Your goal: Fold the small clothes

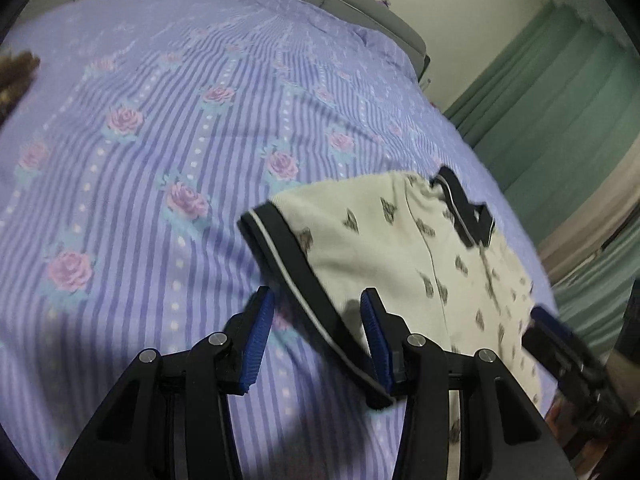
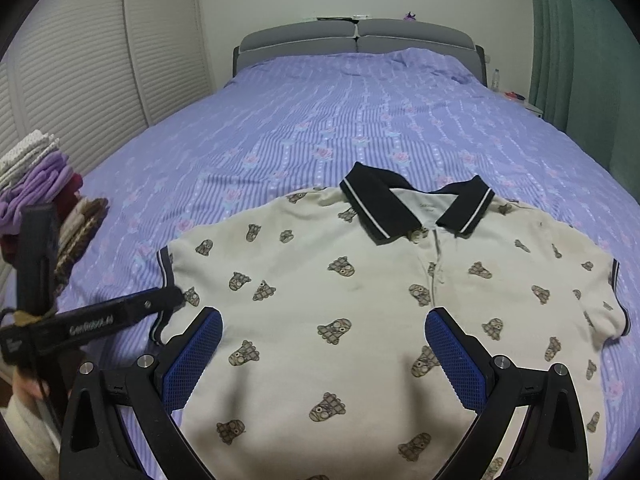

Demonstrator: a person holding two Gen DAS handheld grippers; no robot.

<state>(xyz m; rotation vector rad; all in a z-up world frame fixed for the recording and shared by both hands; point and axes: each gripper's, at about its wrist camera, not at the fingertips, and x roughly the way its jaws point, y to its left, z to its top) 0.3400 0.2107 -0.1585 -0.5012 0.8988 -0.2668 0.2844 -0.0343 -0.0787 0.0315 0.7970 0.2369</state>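
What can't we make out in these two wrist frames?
- Polo shirt hem: cut off by the bottom edge and by the right gripper in the right wrist view.
- Collar label: too small to read.
- Shirt print: motion-blurred in the left wrist view.
- Folded pile: cut by the left edge, partly behind the left gripper; items uncountable.
- Nightstand items: too small to identify.

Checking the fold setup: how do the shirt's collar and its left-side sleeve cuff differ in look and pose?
The collar is a broad black band with a white stripe, lying spread open at the top of the polo shirt. The sleeve cuff is a narrower dark striped band at the shirt's side edge. Both are dark trim on cream fabric.
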